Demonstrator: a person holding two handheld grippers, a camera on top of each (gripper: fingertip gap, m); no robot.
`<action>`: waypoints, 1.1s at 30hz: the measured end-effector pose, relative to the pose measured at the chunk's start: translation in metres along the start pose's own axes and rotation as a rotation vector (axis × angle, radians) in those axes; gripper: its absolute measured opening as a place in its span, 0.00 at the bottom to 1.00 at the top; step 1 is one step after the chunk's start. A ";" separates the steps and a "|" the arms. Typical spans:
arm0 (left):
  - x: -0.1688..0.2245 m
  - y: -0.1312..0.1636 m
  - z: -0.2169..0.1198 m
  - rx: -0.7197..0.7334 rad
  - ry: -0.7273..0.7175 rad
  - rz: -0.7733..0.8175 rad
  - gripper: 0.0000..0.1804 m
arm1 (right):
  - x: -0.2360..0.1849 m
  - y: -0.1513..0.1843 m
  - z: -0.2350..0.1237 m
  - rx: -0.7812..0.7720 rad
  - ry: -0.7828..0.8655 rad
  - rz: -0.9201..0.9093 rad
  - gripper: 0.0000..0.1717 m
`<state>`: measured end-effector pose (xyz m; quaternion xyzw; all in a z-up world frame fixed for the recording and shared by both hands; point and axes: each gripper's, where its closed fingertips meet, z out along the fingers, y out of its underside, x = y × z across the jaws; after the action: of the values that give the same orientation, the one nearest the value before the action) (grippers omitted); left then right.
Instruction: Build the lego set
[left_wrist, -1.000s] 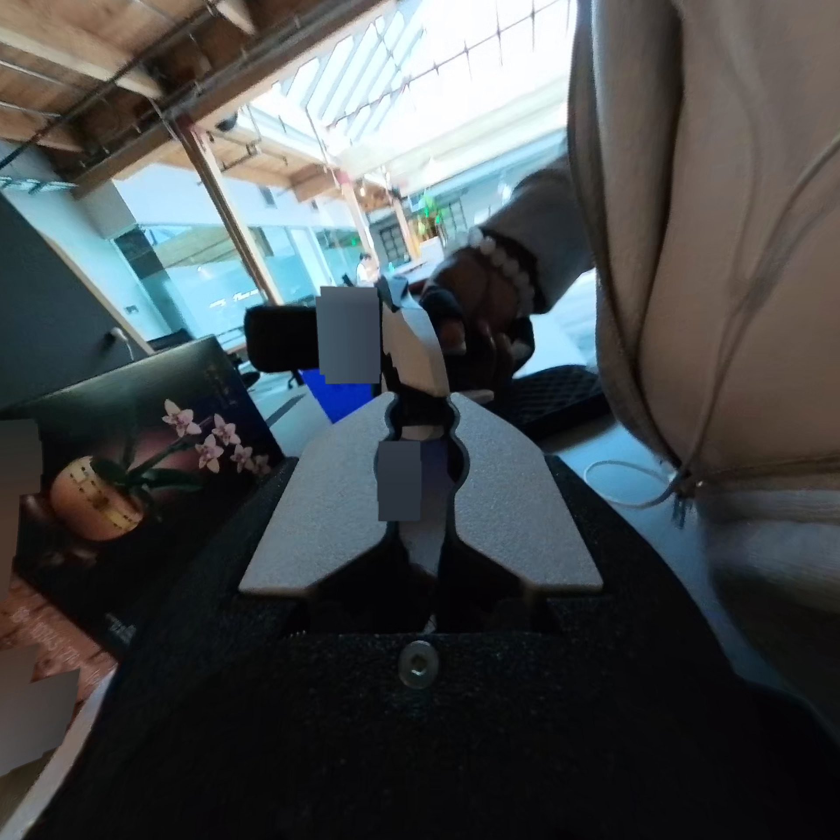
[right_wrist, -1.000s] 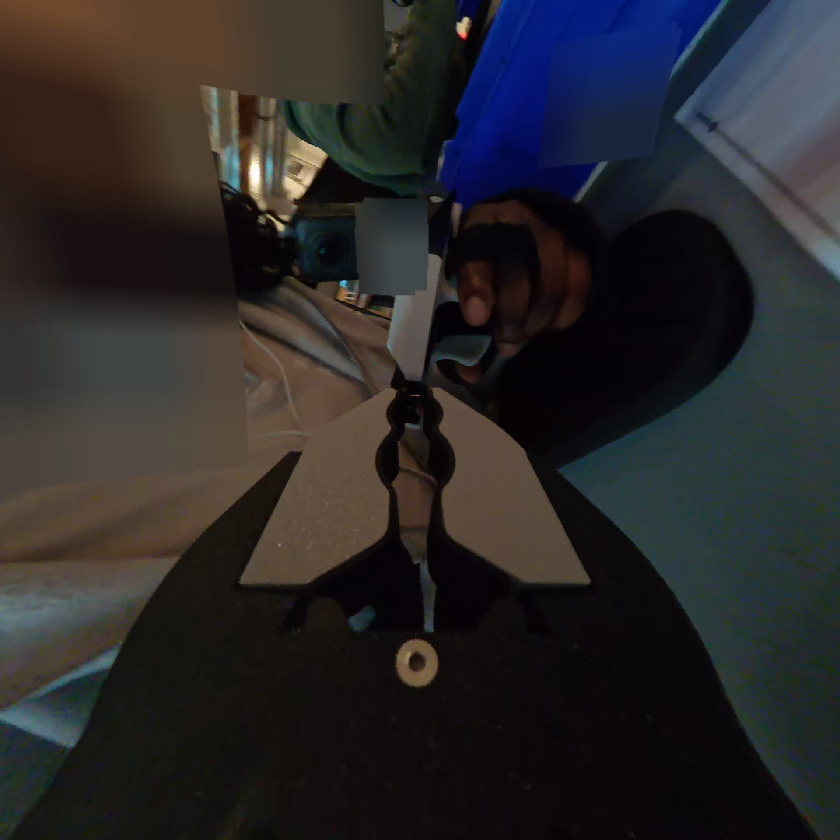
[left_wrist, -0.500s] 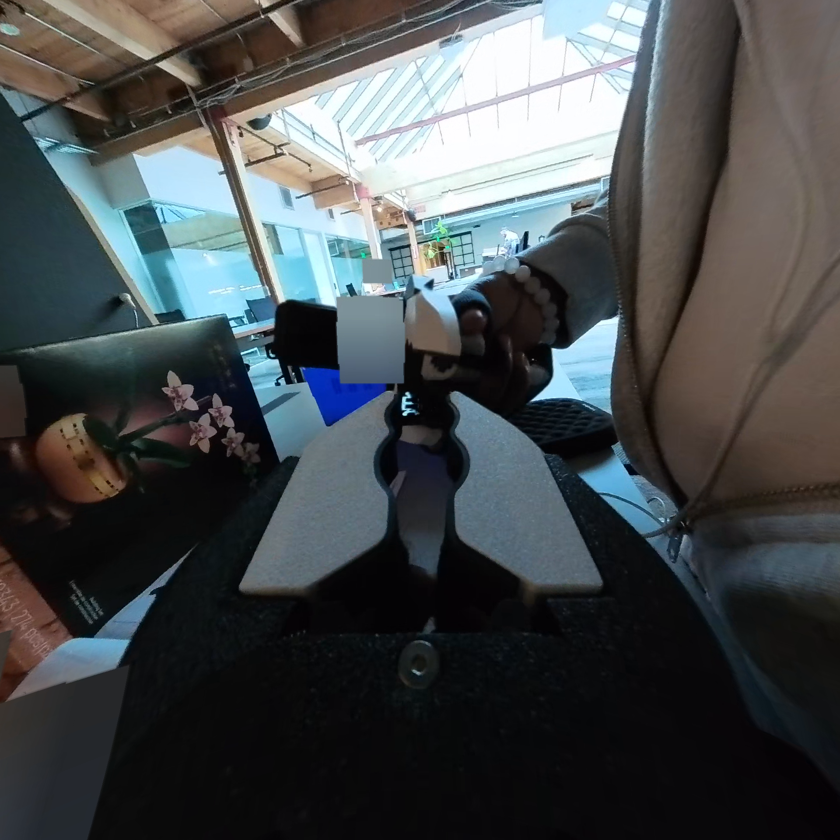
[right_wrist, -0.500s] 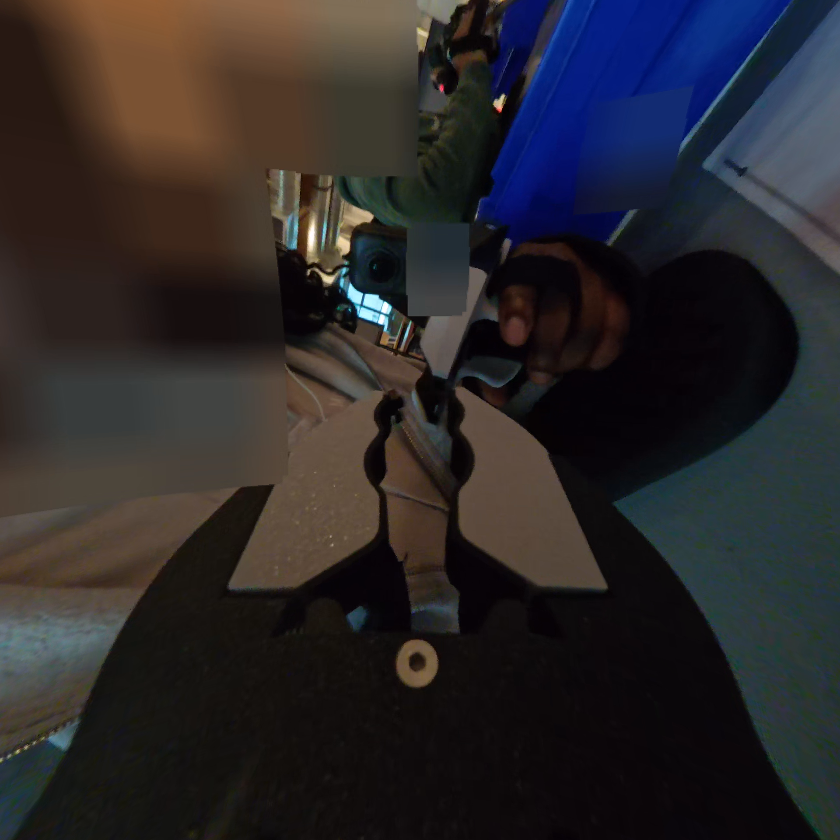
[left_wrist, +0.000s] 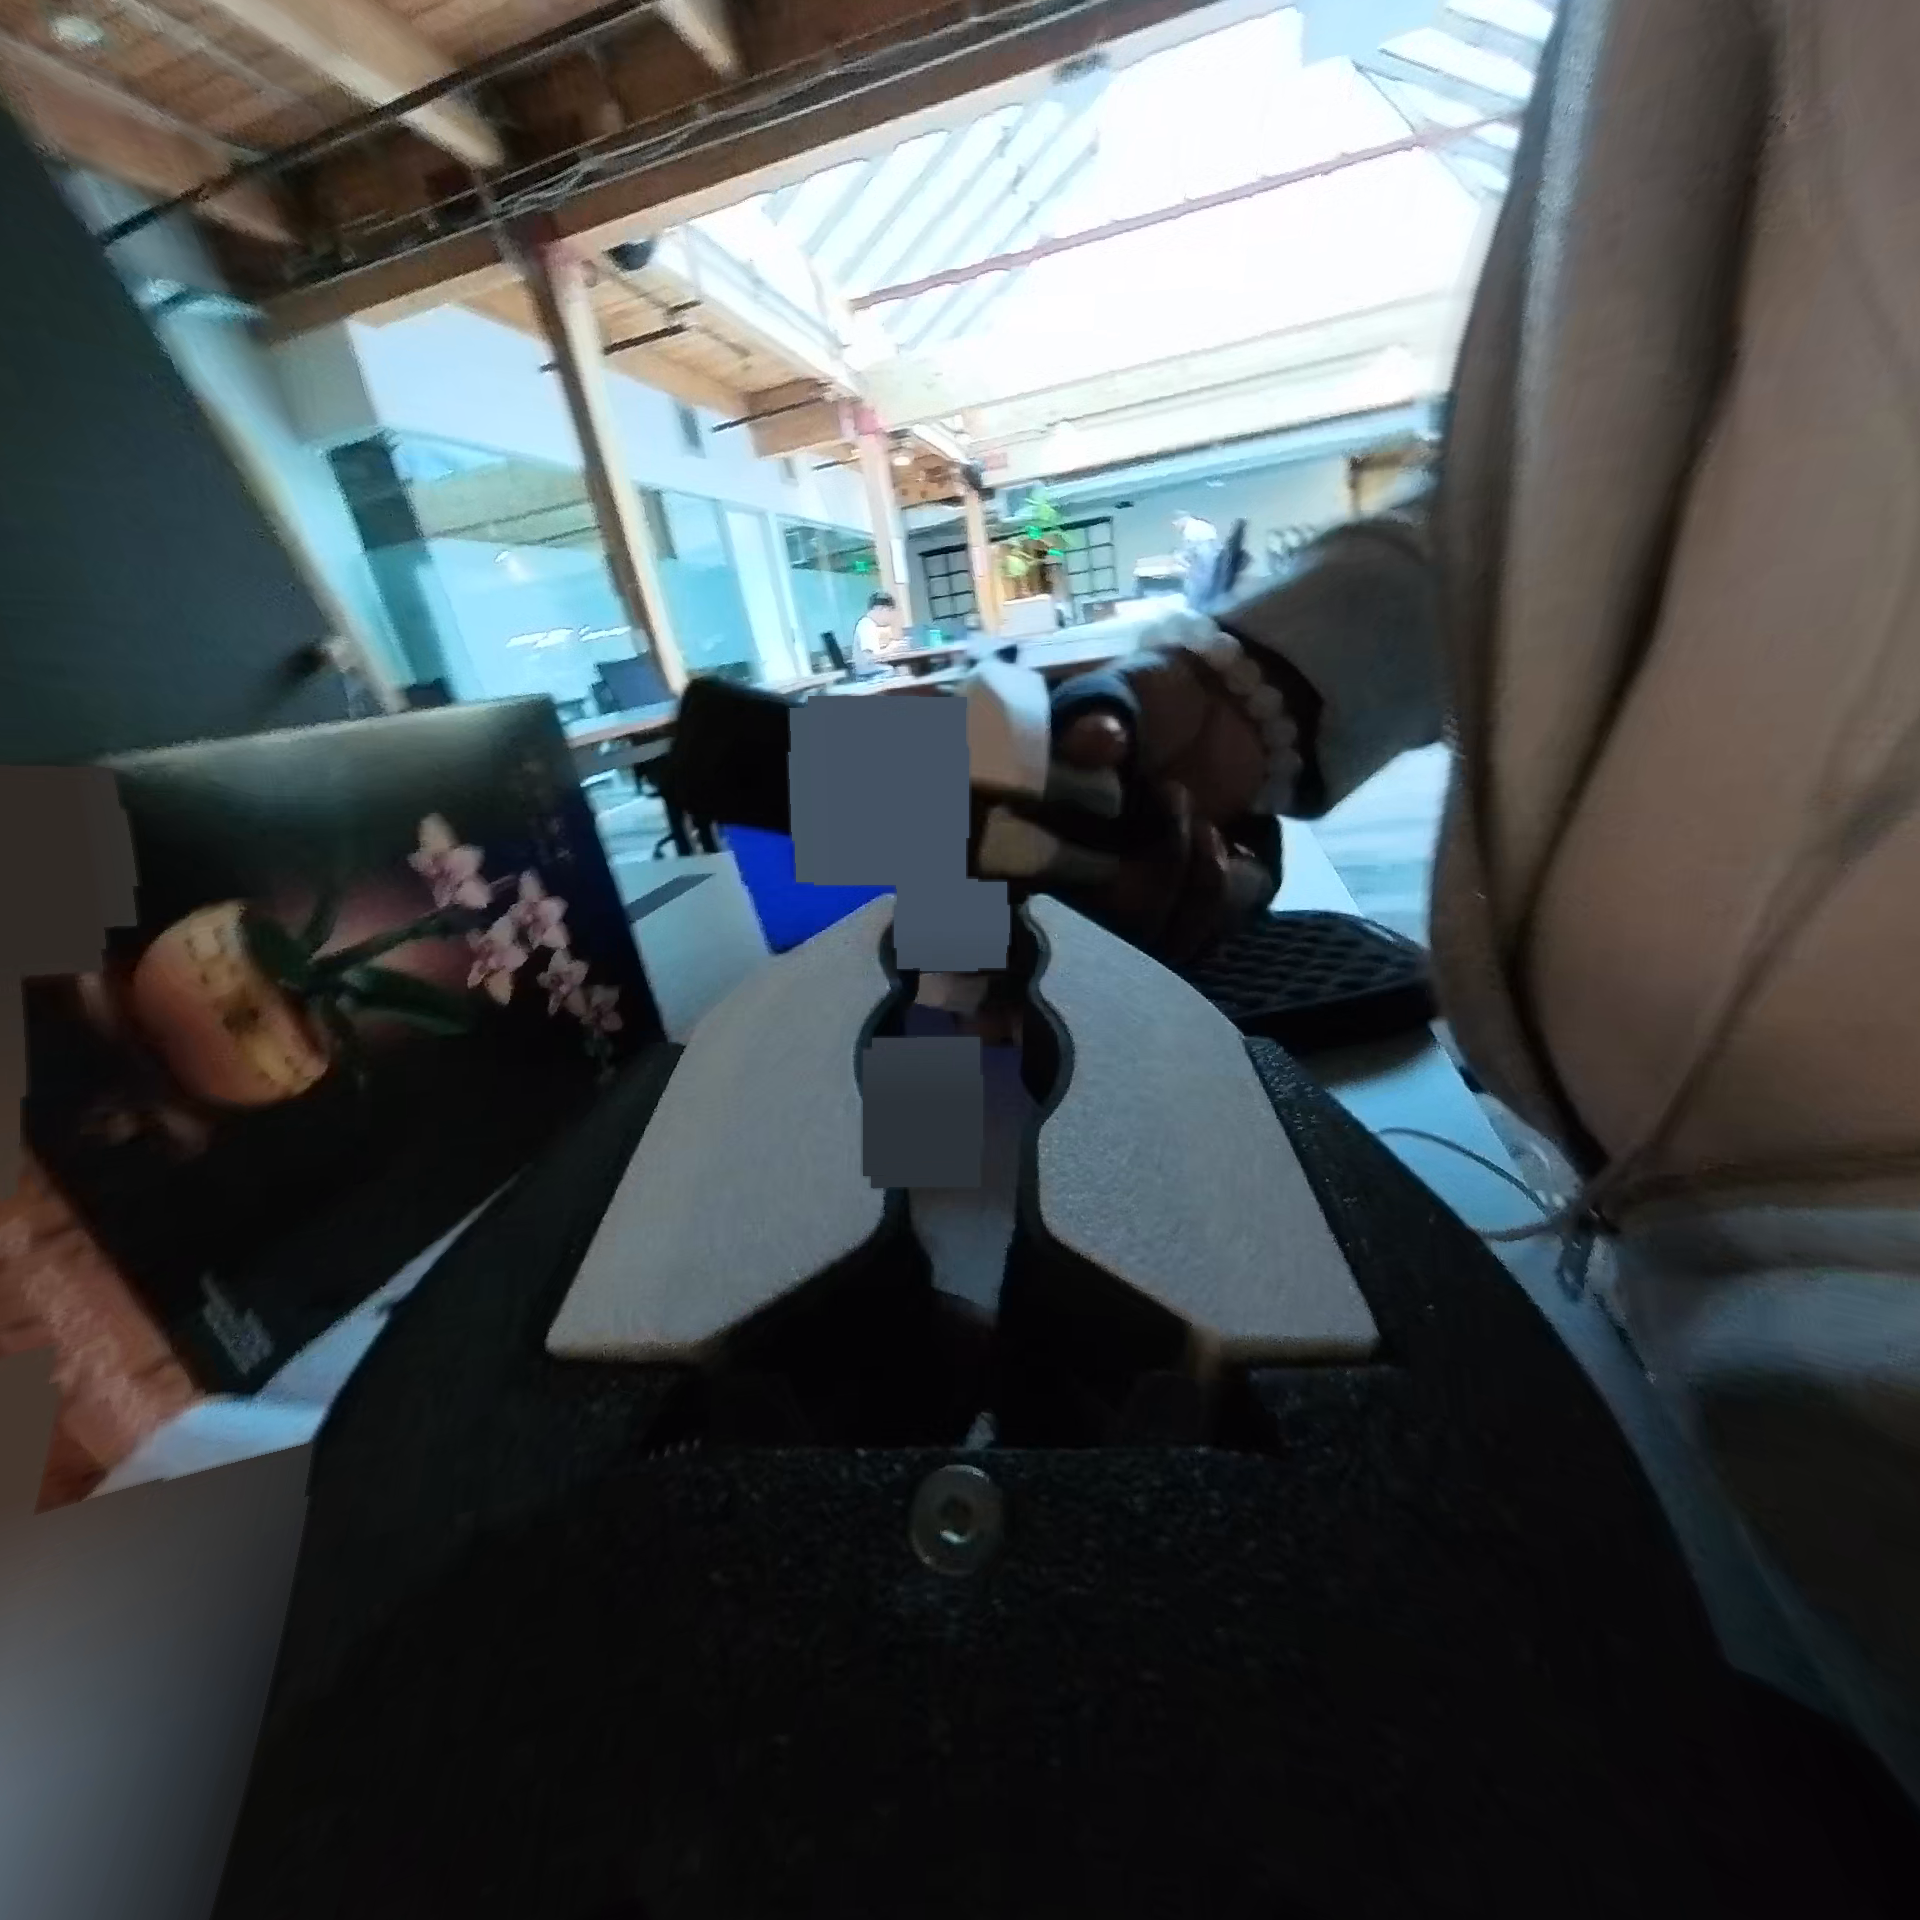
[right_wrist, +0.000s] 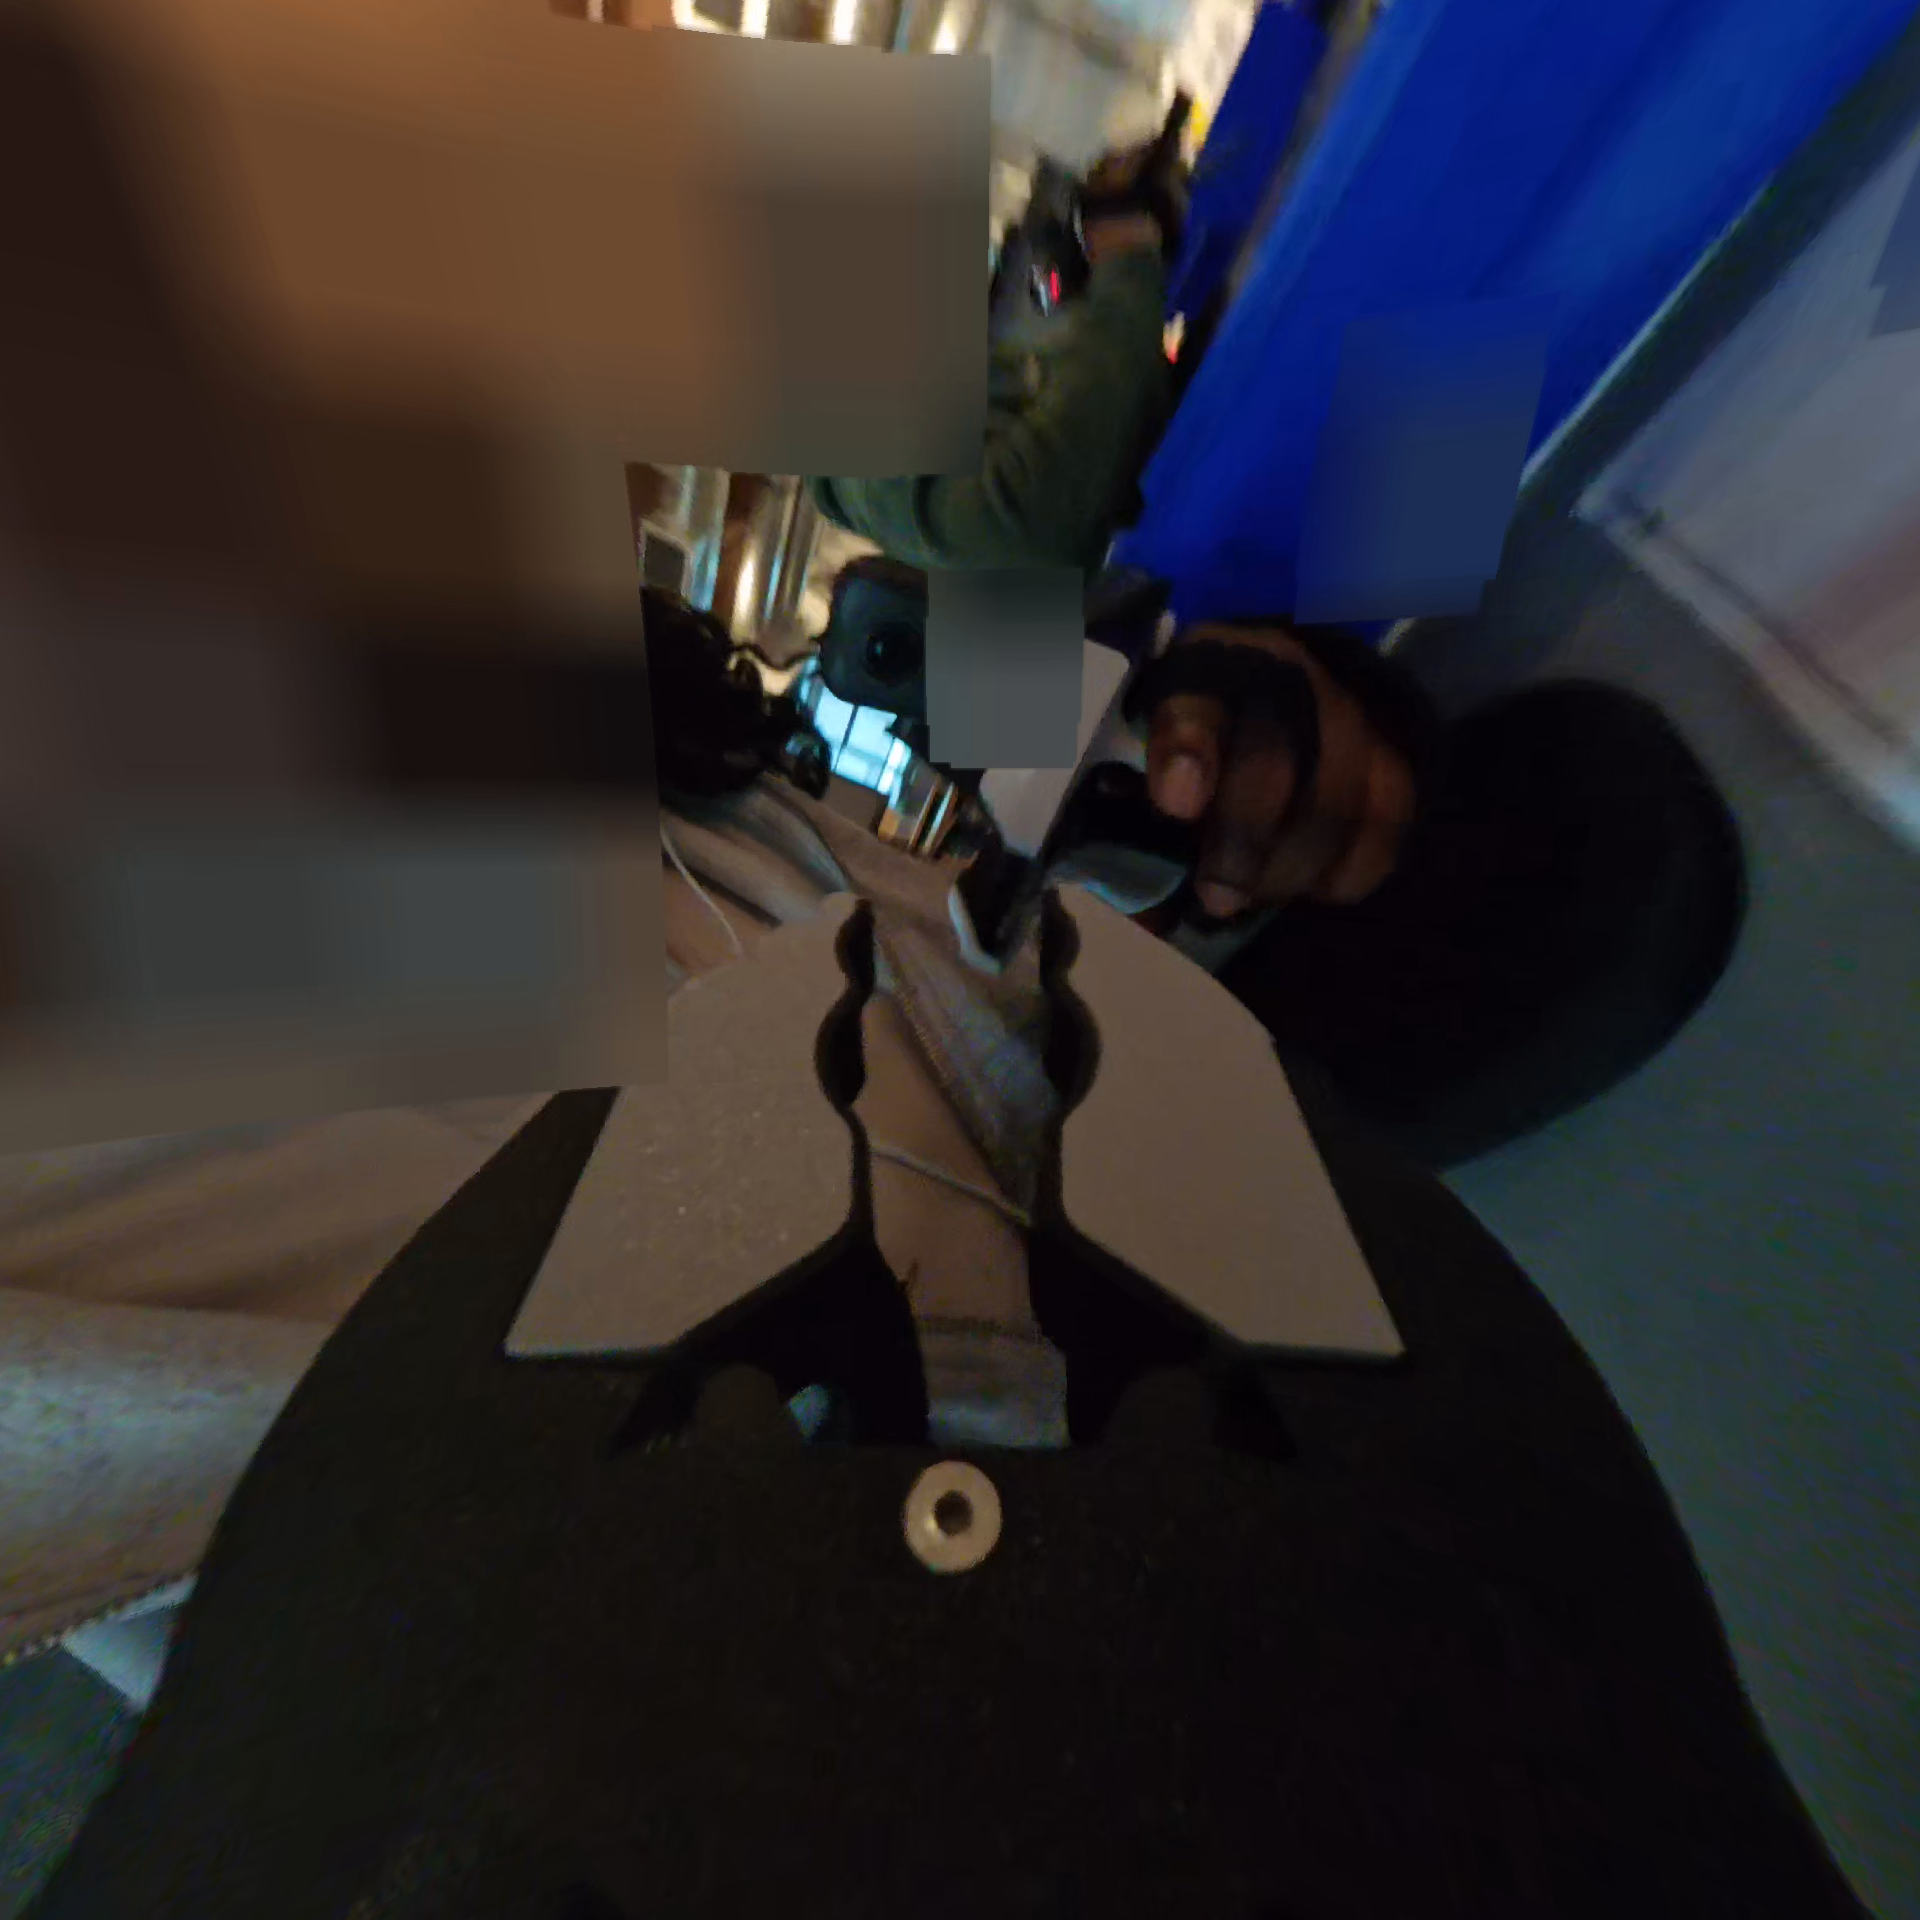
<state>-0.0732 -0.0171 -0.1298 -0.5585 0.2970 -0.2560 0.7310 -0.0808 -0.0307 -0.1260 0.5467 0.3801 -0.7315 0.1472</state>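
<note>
Right gripper (right_wrist: 956, 920) jaws are seen parted, facing the left gripper (left_wrist: 961, 920), whose grip cannot be told.

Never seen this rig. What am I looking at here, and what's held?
No robot arm: a person holds a two-finger gripper in each hand, each with a camera looking along its fingers. Left wrist view: the left gripper in front, fingers slightly apart; a blur patch hides what lies between, so a hold cannot be told. Beyond: the right hand, an orchid-printed box, a black mesh pad on the pale table. Right wrist view: the right gripper, open, a beige zipped jacket behind its gap, the left hand beyond.
</note>
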 end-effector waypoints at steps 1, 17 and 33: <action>-0.005 0.000 -0.002 0.006 -0.021 -0.025 0.09 | 0.004 -0.004 -0.005 0.021 0.011 -0.034 0.18; -0.029 0.009 -0.005 -0.054 -0.128 -0.058 0.09 | -0.005 -0.038 -0.102 0.152 0.859 -1.107 0.21; -0.018 0.029 0.008 -0.183 0.007 -0.139 0.09 | 0.105 0.032 -0.177 -0.462 1.210 -0.662 0.07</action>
<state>-0.0785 0.0077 -0.1541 -0.6413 0.2824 -0.2797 0.6564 0.0238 0.0960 -0.2550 0.6668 0.6851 -0.2085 -0.2061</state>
